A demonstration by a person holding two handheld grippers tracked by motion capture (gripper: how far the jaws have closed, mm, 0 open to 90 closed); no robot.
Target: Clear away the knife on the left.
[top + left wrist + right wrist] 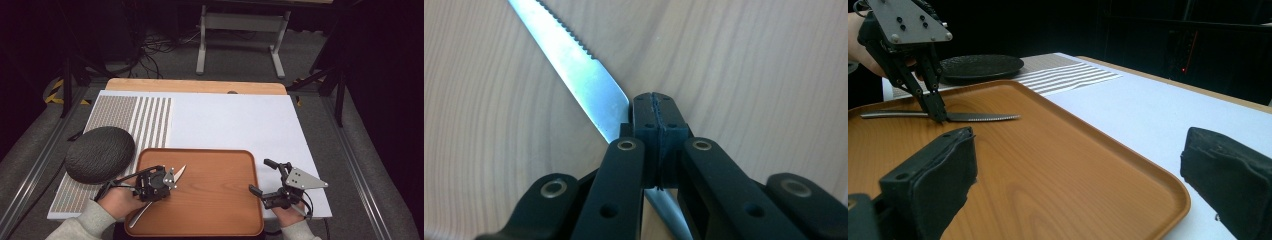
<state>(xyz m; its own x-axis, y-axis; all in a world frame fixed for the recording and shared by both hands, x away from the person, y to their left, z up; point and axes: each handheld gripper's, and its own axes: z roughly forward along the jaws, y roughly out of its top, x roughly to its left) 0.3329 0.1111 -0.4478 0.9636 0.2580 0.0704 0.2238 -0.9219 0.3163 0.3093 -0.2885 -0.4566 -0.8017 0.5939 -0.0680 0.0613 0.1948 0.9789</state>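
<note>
Left claw clamped on knife, probably near where blade meets handle, at tray's left side. Long axis near-left to far-right. Right claw gaped wide, empty, off tray's right edge.

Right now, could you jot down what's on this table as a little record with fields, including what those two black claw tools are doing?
surface: white mat with a striped patch at its left
tray: brown wooden-look rectangular tray, near edge of table
knife: silver serrated table knife, lying flat on the tray
plate: dark round textured plate, left of the tray
left gripper: jaws closed on the knife near where blade meets handle
right gripper: jaws apart, holding nothing, at the tray's right edge
</note>
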